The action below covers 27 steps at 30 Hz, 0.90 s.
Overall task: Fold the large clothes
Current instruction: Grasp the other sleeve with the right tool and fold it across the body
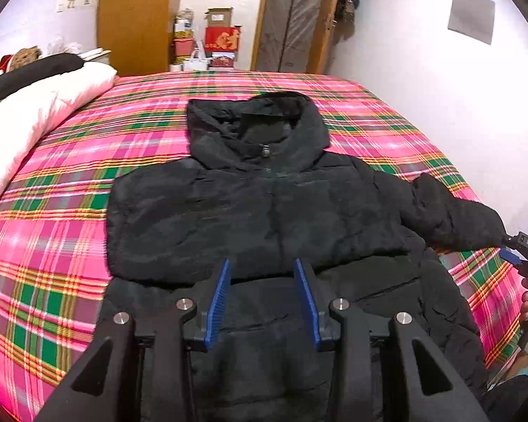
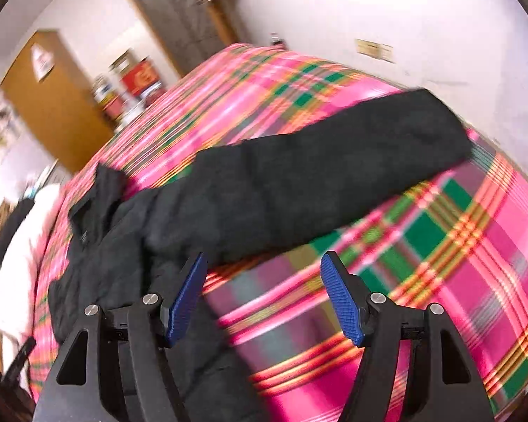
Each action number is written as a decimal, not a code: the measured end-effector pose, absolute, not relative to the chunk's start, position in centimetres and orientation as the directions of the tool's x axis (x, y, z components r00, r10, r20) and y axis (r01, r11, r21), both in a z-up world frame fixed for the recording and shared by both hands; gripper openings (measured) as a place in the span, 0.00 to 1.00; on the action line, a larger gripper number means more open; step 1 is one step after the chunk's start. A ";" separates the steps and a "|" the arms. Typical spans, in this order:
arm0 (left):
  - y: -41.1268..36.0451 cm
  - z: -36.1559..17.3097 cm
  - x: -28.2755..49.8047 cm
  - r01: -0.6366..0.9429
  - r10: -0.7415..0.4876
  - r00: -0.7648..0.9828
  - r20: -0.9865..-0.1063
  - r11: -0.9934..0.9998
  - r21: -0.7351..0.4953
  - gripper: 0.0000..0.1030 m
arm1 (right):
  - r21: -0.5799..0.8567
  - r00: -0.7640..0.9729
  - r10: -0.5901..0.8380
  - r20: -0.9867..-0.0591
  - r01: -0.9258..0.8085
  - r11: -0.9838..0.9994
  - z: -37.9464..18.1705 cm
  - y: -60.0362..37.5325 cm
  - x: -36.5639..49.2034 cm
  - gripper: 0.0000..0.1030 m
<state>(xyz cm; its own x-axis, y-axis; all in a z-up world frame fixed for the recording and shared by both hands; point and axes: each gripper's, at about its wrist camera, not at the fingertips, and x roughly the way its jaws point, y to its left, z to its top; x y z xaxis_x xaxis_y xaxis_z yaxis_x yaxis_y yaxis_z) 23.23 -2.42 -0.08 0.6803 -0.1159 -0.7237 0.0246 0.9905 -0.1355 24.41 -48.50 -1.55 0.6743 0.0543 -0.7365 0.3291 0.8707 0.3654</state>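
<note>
Pink plaid bed [image 1: 70, 246] carried black hooded puffer jacket [image 1: 257, 207] laid flat, one sleeve folded across chest, other sleeve [image 2: 334, 168] still outstretched. Left gripper [image 1: 262, 302] fingers half-open, empty; right gripper [image 2: 264, 299] fingers wide, empty.

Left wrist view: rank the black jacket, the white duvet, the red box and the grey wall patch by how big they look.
1. Jacket
2. Duvet
3. Red box and grey patch: look alike, both far off, so unranked.
</note>
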 end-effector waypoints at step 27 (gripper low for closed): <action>0.6 -5.3 26.9 -0.012 -0.019 0.609 -0.793 0.999 -0.033 0.38 | 0.496 0.734 -0.062 -0.677 0.517 0.698 -5.7 -60.4 28.9 0.10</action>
